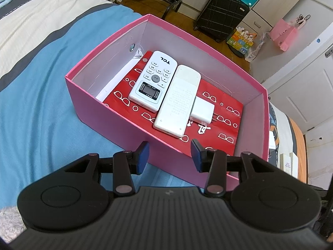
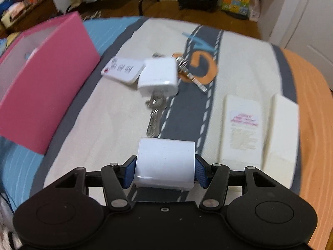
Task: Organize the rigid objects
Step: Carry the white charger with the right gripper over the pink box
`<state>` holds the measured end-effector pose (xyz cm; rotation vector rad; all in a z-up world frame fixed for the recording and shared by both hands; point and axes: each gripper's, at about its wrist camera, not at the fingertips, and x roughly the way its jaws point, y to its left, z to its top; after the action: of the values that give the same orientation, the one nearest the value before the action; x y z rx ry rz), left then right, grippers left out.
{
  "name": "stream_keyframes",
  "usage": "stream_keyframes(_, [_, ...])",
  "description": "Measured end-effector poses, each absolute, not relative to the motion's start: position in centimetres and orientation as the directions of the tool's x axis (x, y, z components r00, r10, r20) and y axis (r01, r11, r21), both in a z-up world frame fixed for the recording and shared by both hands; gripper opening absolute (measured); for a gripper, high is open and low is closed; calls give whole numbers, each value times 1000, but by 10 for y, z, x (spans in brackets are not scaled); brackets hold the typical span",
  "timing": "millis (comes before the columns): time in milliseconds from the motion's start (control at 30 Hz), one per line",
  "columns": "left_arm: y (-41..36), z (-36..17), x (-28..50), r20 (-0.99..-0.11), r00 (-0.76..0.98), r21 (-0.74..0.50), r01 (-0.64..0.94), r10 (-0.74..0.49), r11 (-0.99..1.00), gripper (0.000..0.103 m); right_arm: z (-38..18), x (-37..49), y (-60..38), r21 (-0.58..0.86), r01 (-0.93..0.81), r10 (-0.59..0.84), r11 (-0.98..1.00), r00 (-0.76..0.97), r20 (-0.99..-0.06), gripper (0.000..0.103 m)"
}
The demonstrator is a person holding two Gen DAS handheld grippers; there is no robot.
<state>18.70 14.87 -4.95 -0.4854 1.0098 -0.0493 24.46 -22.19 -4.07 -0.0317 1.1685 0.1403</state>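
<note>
White plastic charger: rigid, light, glossy, may slip. R gripper clamps its flat sides; best hold. L gripper empty, jaws apart, over box.

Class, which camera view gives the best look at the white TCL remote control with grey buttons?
The left wrist view. There the white TCL remote control lies face up inside the open pink cardboard box, with logo, buttons and display sharp. The right wrist view shows only the box's outer wall, blurred; the remote is hidden.

two downward wrist views, shared box
</note>
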Motion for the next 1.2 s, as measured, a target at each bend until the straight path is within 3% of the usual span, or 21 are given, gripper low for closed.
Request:
stream_keyframes(333, [147,-49,186,-801,543,-405,-181,-253,896,42,6,223,-203,251,-150,292,956,500,-815,62])
stream_keyframes(467, [147,-49,186,-800,544,-408,-184,-253,894,42,43,227,-160,332,-286,436,899,518,-736,62])
stream_keyframes(600, [147,-49,186,-801,541,-410,-182,-256,894,42,80,235,-105,320,-426,519,846,526,-674,62])
stream_keyframes(767, [151,-50,185,-794,546,-423,-178,-269,888,42,78,262,-31,289,-507,535,812,448,-717,62])
stream_keyframes(1000, [157,-56,184,-779,544,-470,-180,-311,864,42,12,319,6,390,-298,468,871,264,-844,62])
stream_keyframes(1200, [158,-58,185,-774,546,-481,-180,-320,858,42,-22,321,22,258,-262,323,930,247,-914,62])
